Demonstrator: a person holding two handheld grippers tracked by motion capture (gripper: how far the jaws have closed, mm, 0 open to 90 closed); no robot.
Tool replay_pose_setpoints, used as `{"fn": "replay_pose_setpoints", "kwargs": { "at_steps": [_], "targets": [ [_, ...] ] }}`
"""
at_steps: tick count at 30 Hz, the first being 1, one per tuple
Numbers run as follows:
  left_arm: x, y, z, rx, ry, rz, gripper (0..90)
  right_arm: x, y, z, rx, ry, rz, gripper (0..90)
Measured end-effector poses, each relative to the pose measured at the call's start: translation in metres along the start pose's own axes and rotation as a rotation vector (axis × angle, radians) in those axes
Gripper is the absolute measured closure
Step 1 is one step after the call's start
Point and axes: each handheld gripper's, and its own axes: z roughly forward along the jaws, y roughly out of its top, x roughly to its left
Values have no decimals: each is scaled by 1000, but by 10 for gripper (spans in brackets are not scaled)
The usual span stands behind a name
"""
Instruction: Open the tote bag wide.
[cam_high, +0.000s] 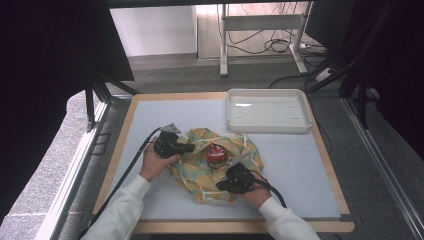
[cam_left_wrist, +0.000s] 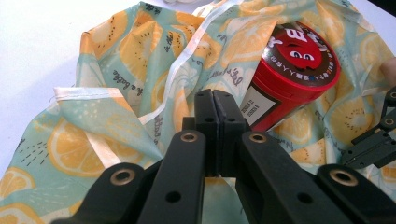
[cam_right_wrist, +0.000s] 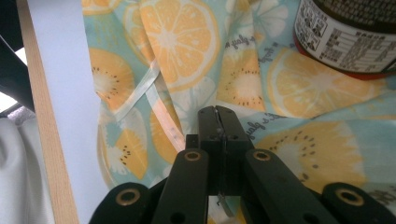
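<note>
On cloth (cam_high: 200, 170), left gripper (cam_high: 187, 148), right gripper (cam_high: 224, 184), jaws closed

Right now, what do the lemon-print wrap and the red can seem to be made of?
The lemon-print wrap looks like thin matte woven cloth: it creases softly and has a stitched hem. The red can looks like glossy plastic or coated metal, with a smooth ridged lid and a paper label; I cannot tell which.

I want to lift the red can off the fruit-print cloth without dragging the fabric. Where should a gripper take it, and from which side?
Probably by the red can's round side wall just under its lid, jaws coming down from above and straddling it. It stands upright in the middle of the cloth, whose folds crowd its base, so a low sideways approach would likely snag fabric. Both grippers are shut now and would need to open first.
</note>
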Motion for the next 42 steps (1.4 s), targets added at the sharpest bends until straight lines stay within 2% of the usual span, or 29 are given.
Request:
{"fn": "replay_pose_setpoints", "kwargs": {
  "at_steps": [4, 7, 15, 28, 36, 42],
  "targets": [
    [-1, 0, 0, -7, 2, -2, 900, 1, 4, -8, -28, -10, 1, 891],
    [-1, 0, 0, -11, 3, -2, 900, -1, 6, -17, -65, -15, 18, 891],
    [-2, 0, -1, -18, 10, 6, 900, -5, 13, -45, -163, -58, 14, 892],
    [-2, 1, -5, -26, 10, 13, 900, -36, 19, -71, -262, -141, 57, 892],
    [-3, 1, -6, -29, 11, 12, 900, -54, 26, -66, -251, -165, 78, 892],
    [-5, 1, -8, -34, 12, 17, 900, -55, 28, -62, -228, -174, 63, 892]
  ]
}}
